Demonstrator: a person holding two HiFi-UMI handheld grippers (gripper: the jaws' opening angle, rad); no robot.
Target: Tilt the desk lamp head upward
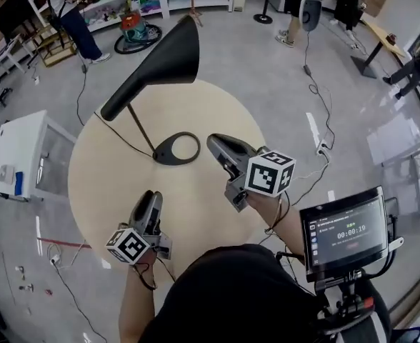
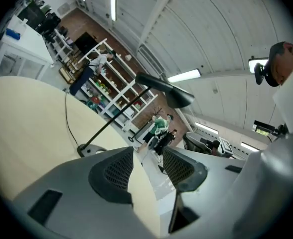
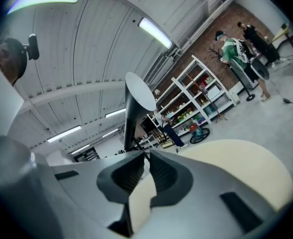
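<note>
Claws both empty (left claw (image 2: 147, 153) parted, right claw (image 3: 146, 156) closed).

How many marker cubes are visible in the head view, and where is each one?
2. One marker cube sits on the left gripper, low in the view. The other sits on the right gripper, to the right of the lamp base. None seems hidden.

The lamp base (image 1: 176, 148) sits on the table (image 1: 103, 184), lamp head (image 1: 160, 66) at twelve o'clock of it, right gripper (image 1: 214, 143) at three, left gripper (image 1: 151, 196) at seven.
</note>
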